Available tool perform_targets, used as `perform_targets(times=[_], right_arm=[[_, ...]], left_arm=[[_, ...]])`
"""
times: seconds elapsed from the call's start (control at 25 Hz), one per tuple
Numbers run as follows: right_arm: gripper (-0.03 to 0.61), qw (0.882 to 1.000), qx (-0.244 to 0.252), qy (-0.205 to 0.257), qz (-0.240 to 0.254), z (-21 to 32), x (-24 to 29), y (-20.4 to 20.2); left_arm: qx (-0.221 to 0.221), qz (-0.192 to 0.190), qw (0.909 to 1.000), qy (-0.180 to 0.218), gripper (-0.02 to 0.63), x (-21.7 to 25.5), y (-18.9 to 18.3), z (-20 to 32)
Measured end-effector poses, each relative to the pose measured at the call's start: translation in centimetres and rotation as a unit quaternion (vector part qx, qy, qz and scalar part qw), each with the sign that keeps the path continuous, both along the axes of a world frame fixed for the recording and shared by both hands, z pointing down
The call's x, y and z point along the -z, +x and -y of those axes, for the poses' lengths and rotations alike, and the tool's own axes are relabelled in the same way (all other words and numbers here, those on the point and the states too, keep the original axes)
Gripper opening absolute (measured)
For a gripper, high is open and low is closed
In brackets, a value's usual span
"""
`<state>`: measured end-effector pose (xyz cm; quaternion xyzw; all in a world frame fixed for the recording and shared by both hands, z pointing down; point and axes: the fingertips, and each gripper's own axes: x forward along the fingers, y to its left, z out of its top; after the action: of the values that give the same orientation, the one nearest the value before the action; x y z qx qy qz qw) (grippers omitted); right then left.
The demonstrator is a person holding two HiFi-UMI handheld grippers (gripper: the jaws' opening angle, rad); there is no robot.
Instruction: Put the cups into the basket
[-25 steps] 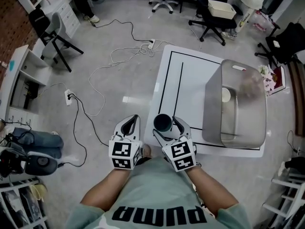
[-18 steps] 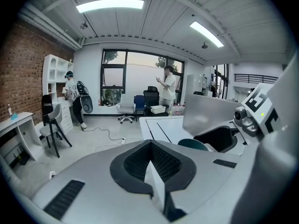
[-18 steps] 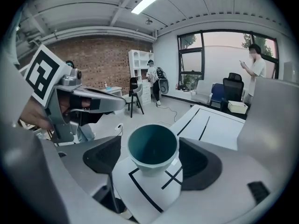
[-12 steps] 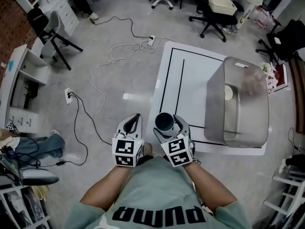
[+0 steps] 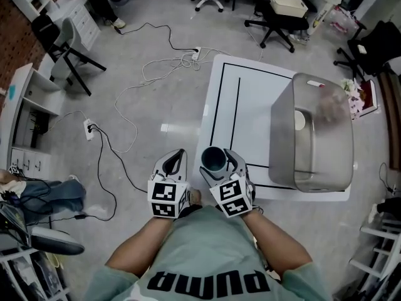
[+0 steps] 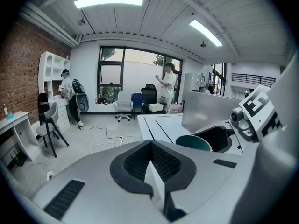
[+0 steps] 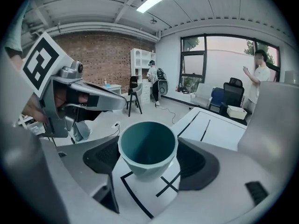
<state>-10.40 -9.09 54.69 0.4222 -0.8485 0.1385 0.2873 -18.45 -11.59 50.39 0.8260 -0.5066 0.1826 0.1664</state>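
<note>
Fingers [image 7: 100, 155] of R gripper [image 7: 149, 158] just opened round cup [image 7: 147, 143], pitched down.

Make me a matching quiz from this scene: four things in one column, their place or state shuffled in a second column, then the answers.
Things:
1. cup
2. basket
3. left gripper
4. right gripper

Place or state:
A. jaws together, nothing in them
B. grey, on the right part of the table
C. jaws apart, one on each side of the cup
D. teal, upright on the table's near left corner

Pairs: 1-D, 2-B, 3-A, 4-C.

The right gripper's jaws have just been opening, with the cup between them.
</note>
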Motion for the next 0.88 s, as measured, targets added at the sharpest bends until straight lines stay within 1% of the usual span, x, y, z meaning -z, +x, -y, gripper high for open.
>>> perform_targets(times=[0.32, 0.56, 0.88], right_arm=[[0.367, 1.000, -0.008, 0.012, 0.015, -0.1, 1.9, 0.4], [0.367, 0.999, -0.034, 0.019, 0.030, 0.3, 5.6, 1.0], [0.365, 0.996, -0.067, 0.041, 0.043, 0.7, 11.2, 2.8]], left_arm=[[-0.008, -0.006, 0.9999, 0.008, 0.006, 0.9, 0.7, 0.7], [-0.015, -0.024, 0.9995, 0.012, 0.005, 2.9, 1.4, 1.3], [-0.028, -0.032, 0.9989, 0.021, 0.006, 6.5, 3.0, 1.9]])
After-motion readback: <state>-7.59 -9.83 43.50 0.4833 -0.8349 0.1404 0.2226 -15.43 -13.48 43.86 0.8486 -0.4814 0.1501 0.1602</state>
